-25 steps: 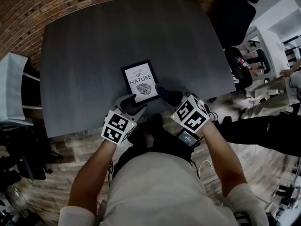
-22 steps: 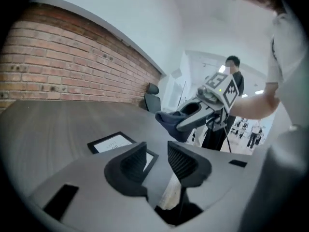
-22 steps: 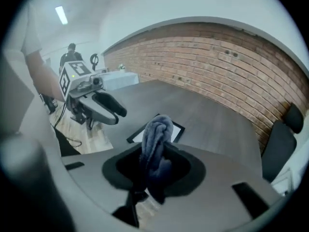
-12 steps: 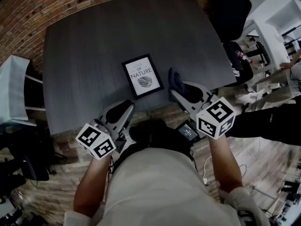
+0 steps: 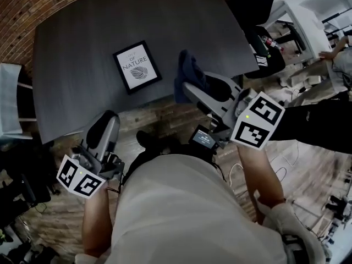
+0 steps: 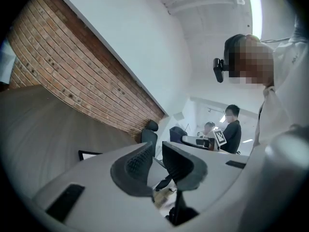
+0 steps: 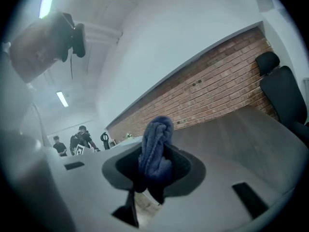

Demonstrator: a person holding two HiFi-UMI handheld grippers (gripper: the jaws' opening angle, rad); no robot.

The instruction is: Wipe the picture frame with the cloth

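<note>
The black picture frame [image 5: 137, 66] with a white leaf print lies flat on the dark table [image 5: 77, 32]. No gripper touches it. My right gripper [image 5: 190, 87] is raised over the table's near edge, to the right of the frame, and is shut on a bunched dark blue cloth [image 5: 187, 70]. In the right gripper view the cloth [image 7: 155, 141] sticks up between the jaws of the right gripper [image 7: 154, 163]. My left gripper [image 5: 107, 119] hangs off the table's near edge. Its jaws have just been closing and now stand a narrow gap apart with nothing between them, as the left gripper [image 6: 157, 154] shows.
A brick wall [image 6: 72, 81] runs behind the table. A black office chair [image 5: 258, 4] stands at the far right corner. A white shelf [image 5: 8, 100] is at the left. People sit at desks [image 6: 224, 134] across the room. Wooden floor lies below me.
Both grippers have lifted away from the frame and drawn back toward my body. The left jaws, wide at the frame's corner earlier, have narrowed. The cloth stays in the right gripper.
</note>
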